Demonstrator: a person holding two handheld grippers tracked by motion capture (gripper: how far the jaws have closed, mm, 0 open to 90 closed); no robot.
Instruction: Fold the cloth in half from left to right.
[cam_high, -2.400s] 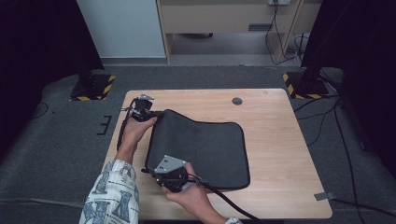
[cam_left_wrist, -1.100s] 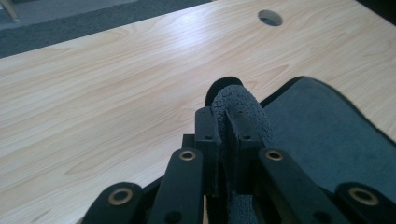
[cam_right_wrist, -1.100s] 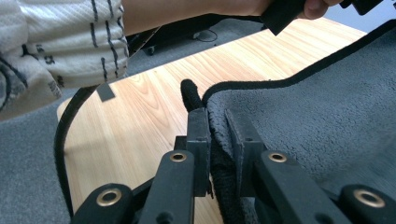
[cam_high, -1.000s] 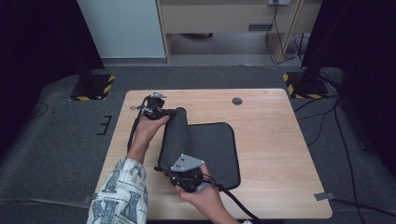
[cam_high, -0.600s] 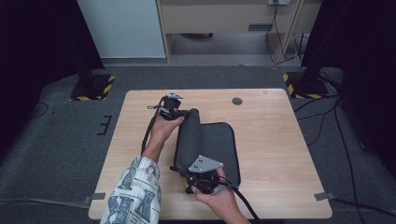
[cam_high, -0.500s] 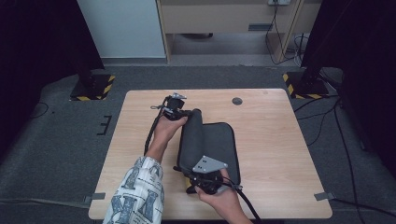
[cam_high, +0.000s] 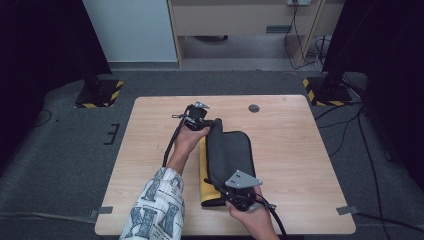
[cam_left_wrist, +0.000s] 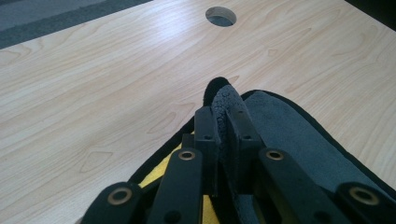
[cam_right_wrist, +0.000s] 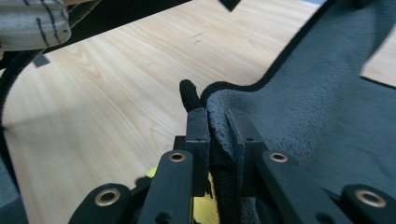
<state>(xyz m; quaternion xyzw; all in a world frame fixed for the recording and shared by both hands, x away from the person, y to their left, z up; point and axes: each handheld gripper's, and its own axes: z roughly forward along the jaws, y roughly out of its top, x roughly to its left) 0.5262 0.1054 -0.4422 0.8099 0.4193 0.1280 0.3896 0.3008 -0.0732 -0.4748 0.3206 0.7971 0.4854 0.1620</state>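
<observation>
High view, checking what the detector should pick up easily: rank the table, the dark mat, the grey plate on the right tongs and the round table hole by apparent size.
Largest to smallest:
1. table
2. dark mat
3. grey plate
4. round hole

Black tongs (cam_high: 212, 122), patterned white sleeve (cam_high: 155, 207)

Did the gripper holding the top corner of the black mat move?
Yes. The left gripper, shut on the mat, has gone rightward, closer to the round hole in the table, folding the mat over.
</observation>
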